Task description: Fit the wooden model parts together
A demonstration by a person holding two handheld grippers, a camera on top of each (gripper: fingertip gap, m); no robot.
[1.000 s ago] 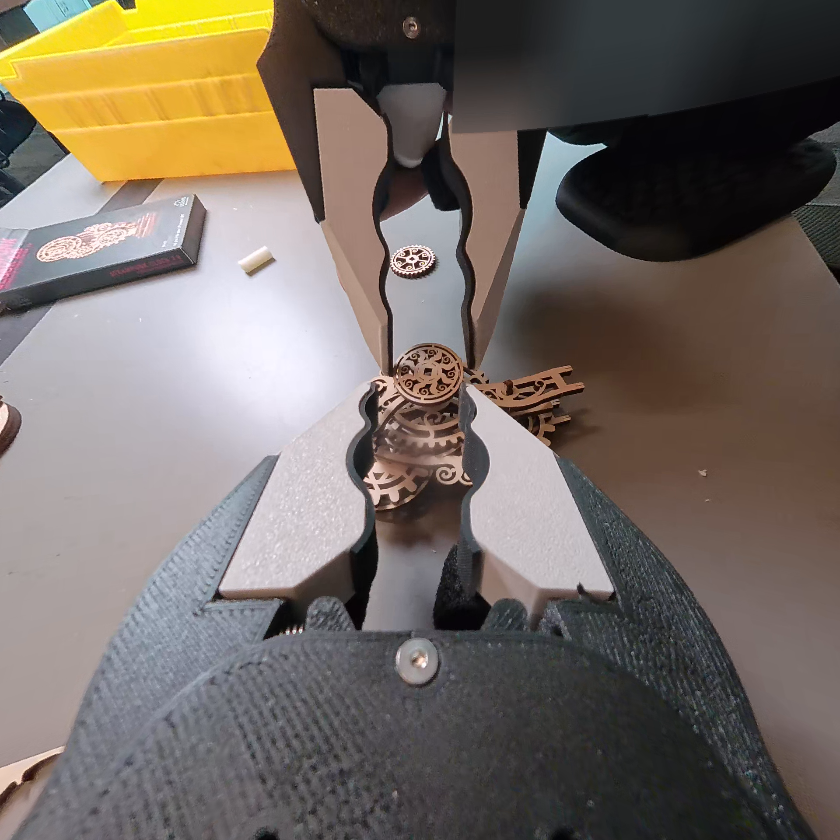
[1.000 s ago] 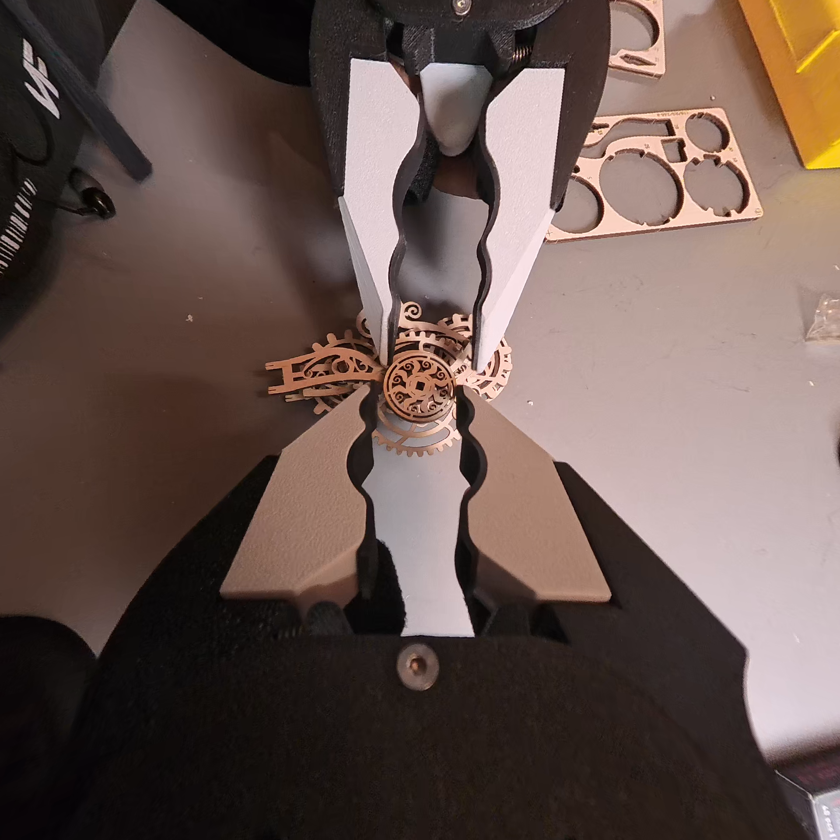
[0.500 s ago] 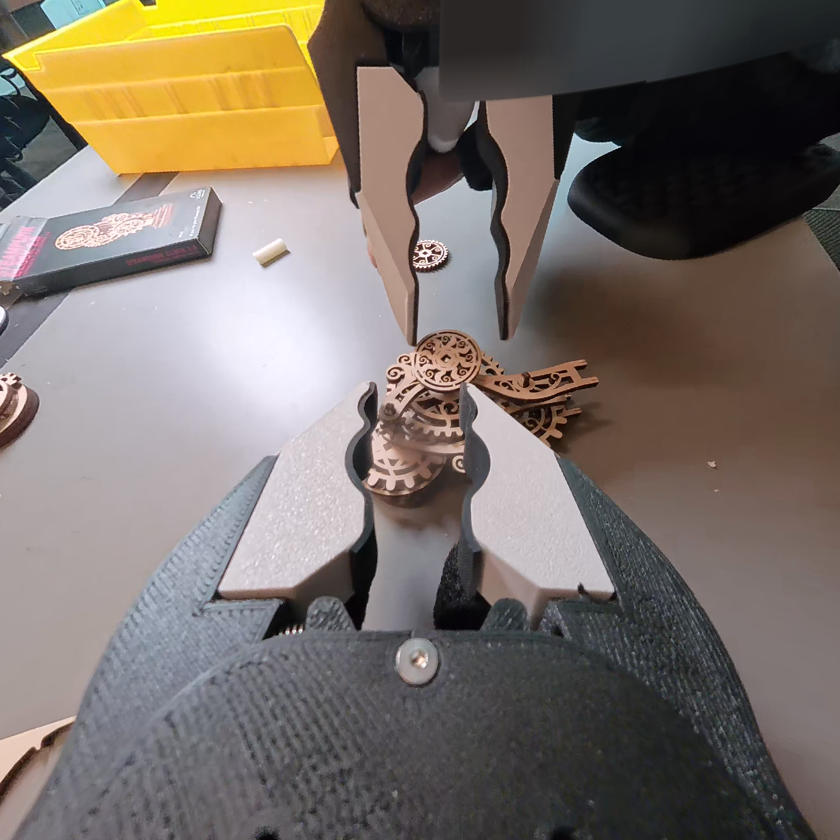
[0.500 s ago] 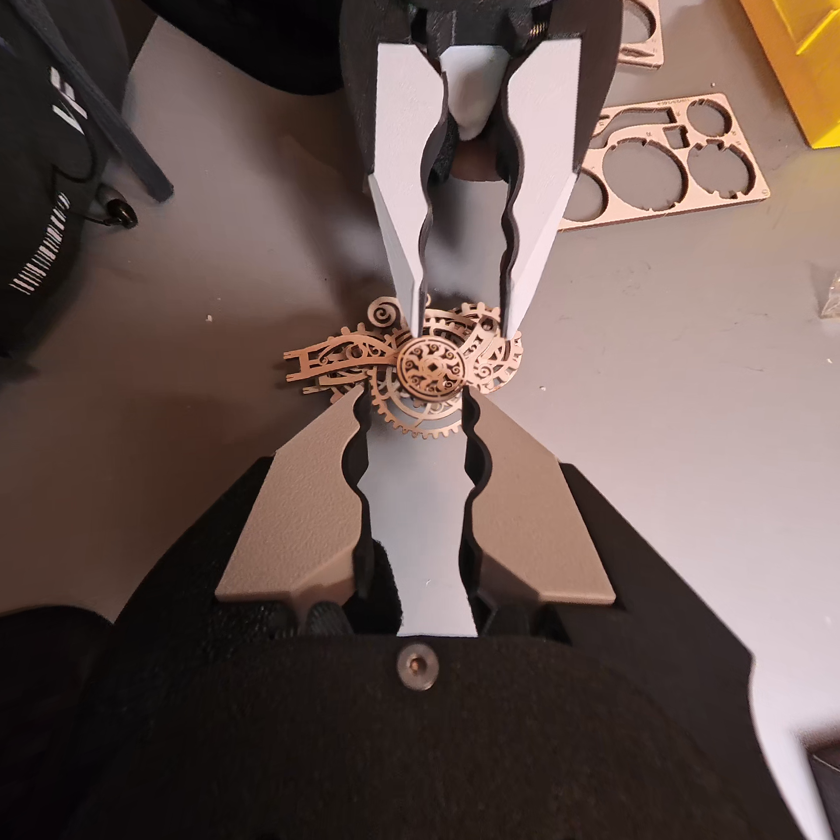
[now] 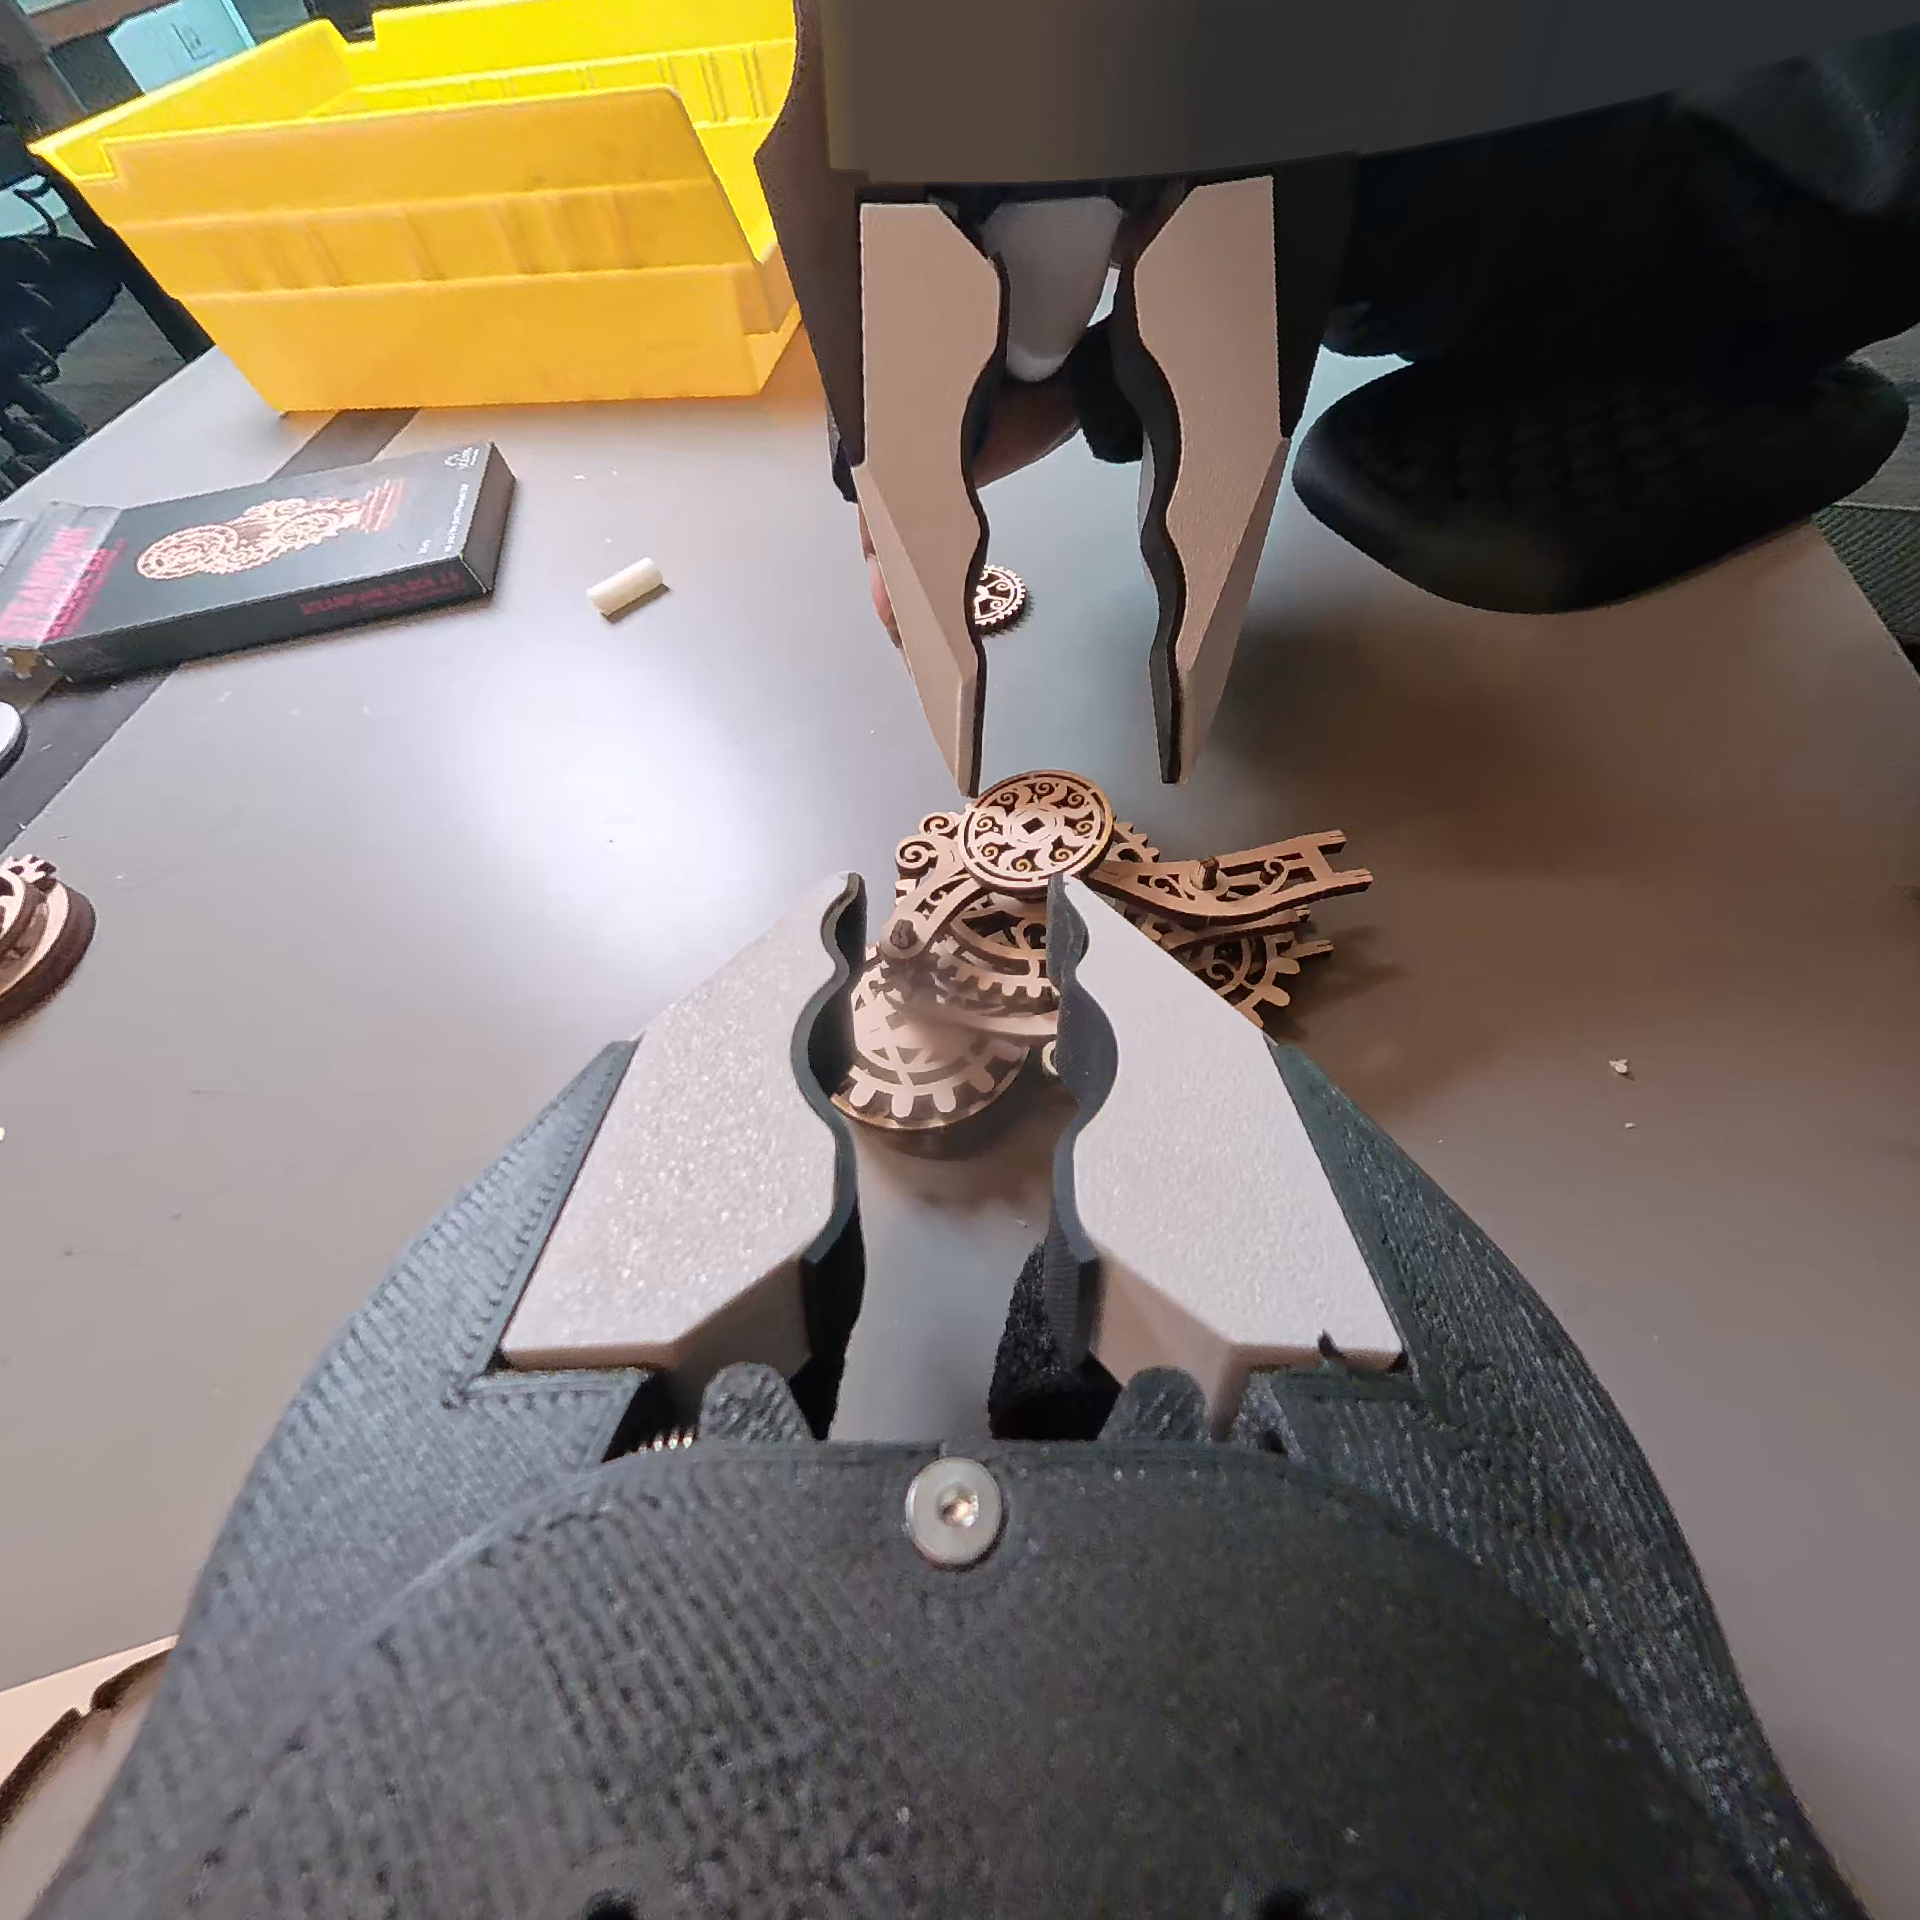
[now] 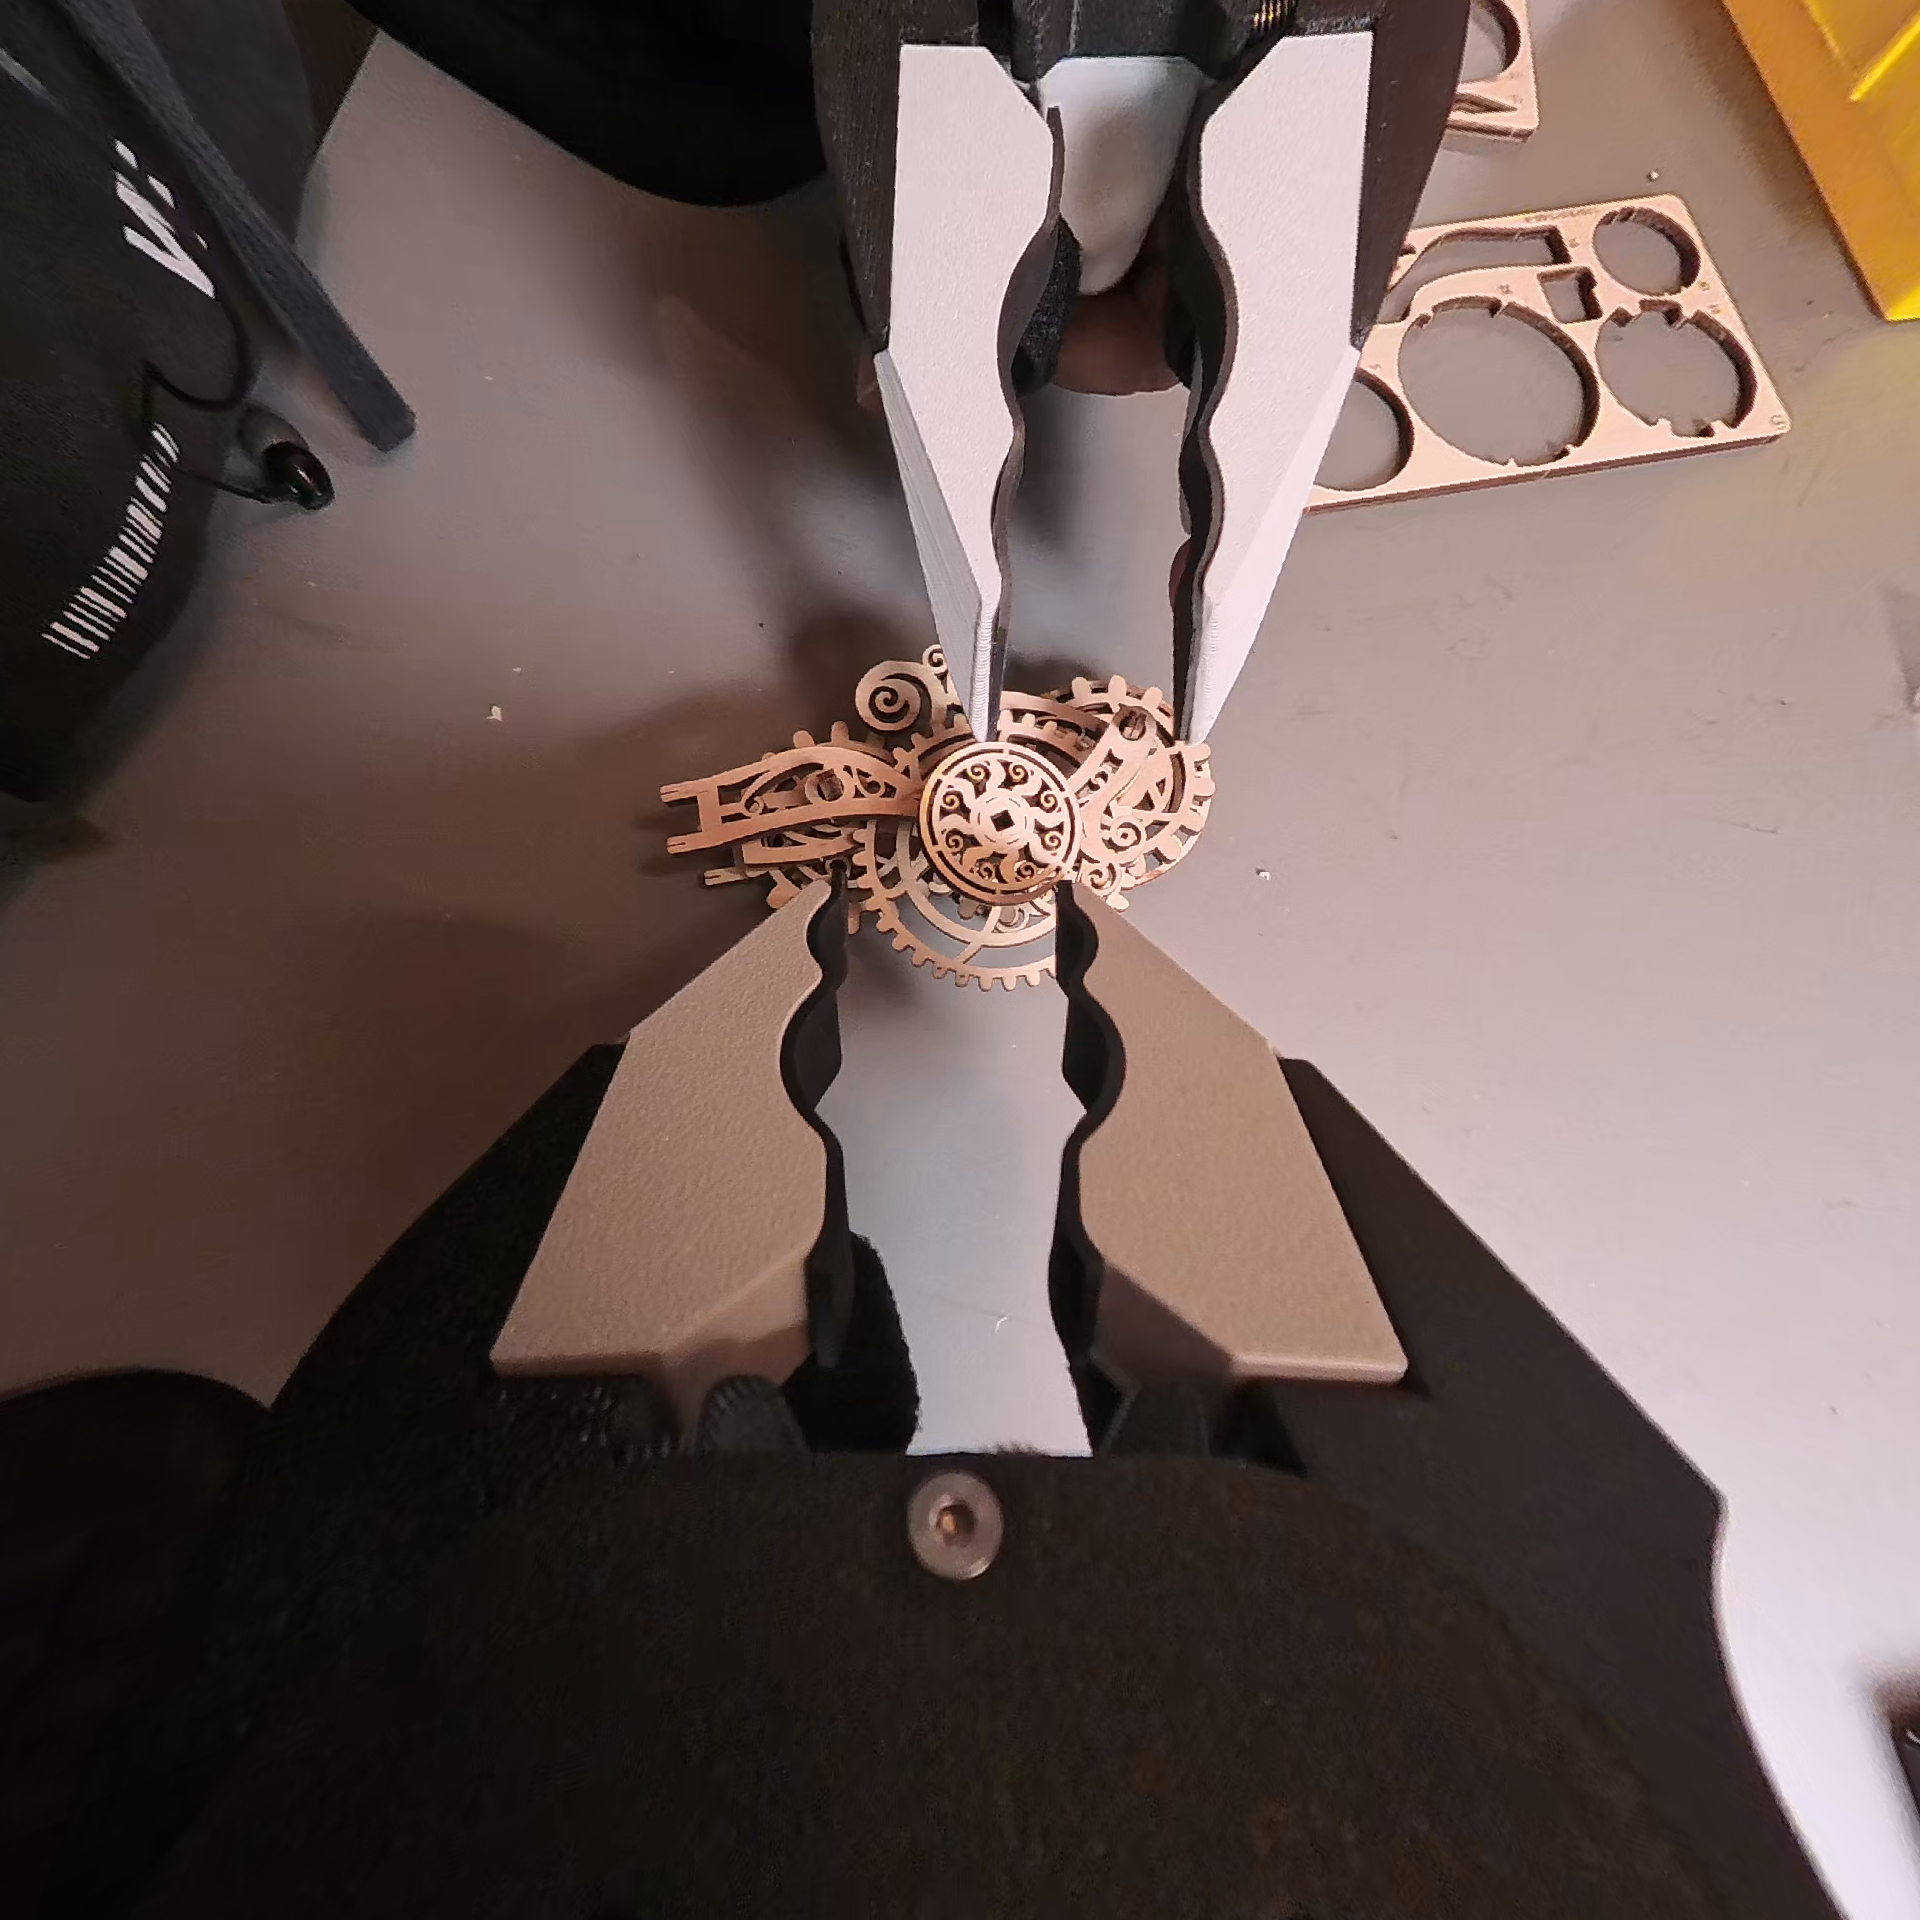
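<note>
A wooden gear model (image 5: 914,1081) lies on the grey table (image 5: 416,935), with a round fretwork disc (image 5: 1034,836) on top and a ladder-shaped arm (image 5: 1247,883) out to one side. My left gripper (image 5: 951,888) is shut on the model's geared end, which sits between its pads. It also shows in the right wrist view (image 6: 1089,722), coming in from the top across the model (image 6: 966,945). My right gripper (image 6: 948,896) is open and empty, its tips just short of the disc (image 6: 997,821). In the left wrist view the right gripper (image 5: 1070,777) hangs just above the disc.
A yellow bin (image 5: 468,260), a black box (image 5: 260,571), a small white cylinder (image 5: 625,589) and a loose dark gear (image 5: 997,601) lie beyond the model. Another wooden part (image 5: 31,935) sits at the left edge. Punched-out wooden sheets (image 6: 1538,343) and a black bag (image 6: 94,364) flank the grippers. Less than 4 cm separates the two grippers' tips. The small white cylinder (image 5: 625,589) is about 20 cm from both grippers' fingertips.
A second ago my right gripper's tips were closed on the round disc. It has let go, opened and drawn back off it. My left gripper has kept its hold on the model.
</note>
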